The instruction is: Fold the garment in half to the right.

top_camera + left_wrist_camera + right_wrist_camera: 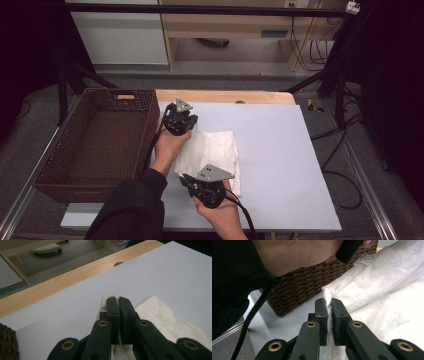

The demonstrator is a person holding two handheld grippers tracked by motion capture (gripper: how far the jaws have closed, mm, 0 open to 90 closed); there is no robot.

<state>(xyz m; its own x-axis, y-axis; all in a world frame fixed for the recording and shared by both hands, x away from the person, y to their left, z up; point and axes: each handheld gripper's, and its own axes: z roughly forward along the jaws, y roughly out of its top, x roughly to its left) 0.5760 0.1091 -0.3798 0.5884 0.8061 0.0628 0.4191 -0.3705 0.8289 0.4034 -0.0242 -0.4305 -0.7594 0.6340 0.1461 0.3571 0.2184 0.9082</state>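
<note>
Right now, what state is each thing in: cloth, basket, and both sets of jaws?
White cloth: folded, flat on the table, pinched at two left-side corners.
Wicker basket: upright, nothing inside, left of the cloth.
Left gripper: jaws shut on the cloth's far corner.
Right gripper: jaws shut on its near corner.

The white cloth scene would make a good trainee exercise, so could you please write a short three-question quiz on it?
1. True or false: the left gripper is shut on the cloth.
2. What lies left of the cloth in the high view? A) a basket B) a bucket C) a tray
3. Fill in: the right gripper pinches the cloth at its ____.

Key
1. True: in the left gripper view, cloth shows between the shut jaws.
2. A: the brown woven basket stands at the table's left edge.
3. Edge: in the right gripper view, the jaws clamp the cloth's stitched edge, near the basket.
</note>
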